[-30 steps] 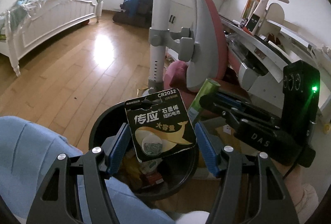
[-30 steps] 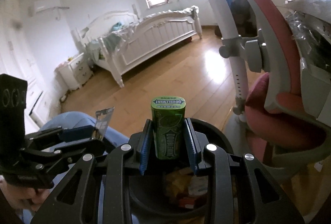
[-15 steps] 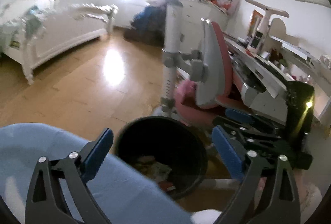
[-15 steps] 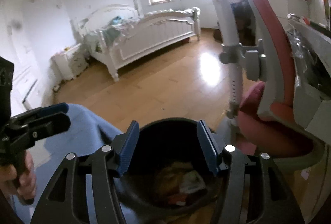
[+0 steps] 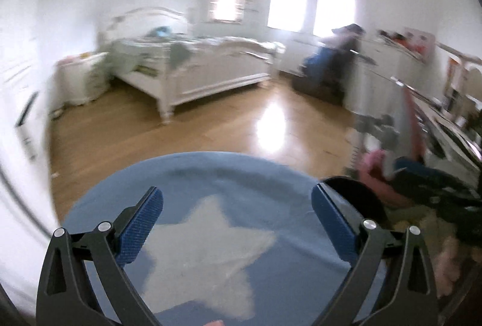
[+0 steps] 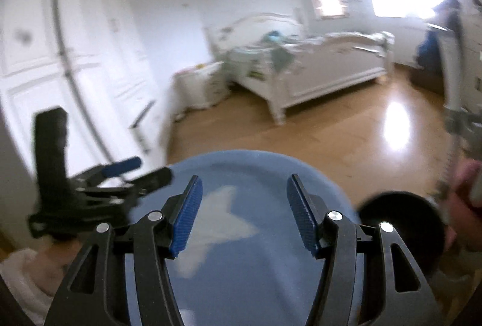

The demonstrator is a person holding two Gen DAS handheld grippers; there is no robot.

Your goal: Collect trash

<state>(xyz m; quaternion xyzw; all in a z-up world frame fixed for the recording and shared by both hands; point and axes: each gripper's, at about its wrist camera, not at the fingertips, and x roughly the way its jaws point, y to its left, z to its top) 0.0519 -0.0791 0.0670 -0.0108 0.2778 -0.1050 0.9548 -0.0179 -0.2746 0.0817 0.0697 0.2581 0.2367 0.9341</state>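
My left gripper (image 5: 238, 220) is open and empty, over a round blue cushion with a white star (image 5: 211, 235). My right gripper (image 6: 244, 213) is open and empty too, over the same cushion (image 6: 229, 235). The black trash bin (image 6: 400, 223) sits low at the right of the right wrist view; its rim also shows in the left wrist view (image 5: 358, 193), with trash dimly visible inside. The left gripper also shows at the left of the right wrist view (image 6: 126, 172). Both views are blurred.
A white bed (image 5: 195, 67) stands across the wooden floor (image 5: 241, 127). A white wardrobe (image 6: 75, 55) is at the left. A pink and grey chair (image 5: 403, 127) and a desk (image 5: 452, 127) are at the right, beside the bin.
One second ago the left gripper held a battery card and the right a green gum tin over the bin. Both were dropped; both grippers have swung left, away from the bin.
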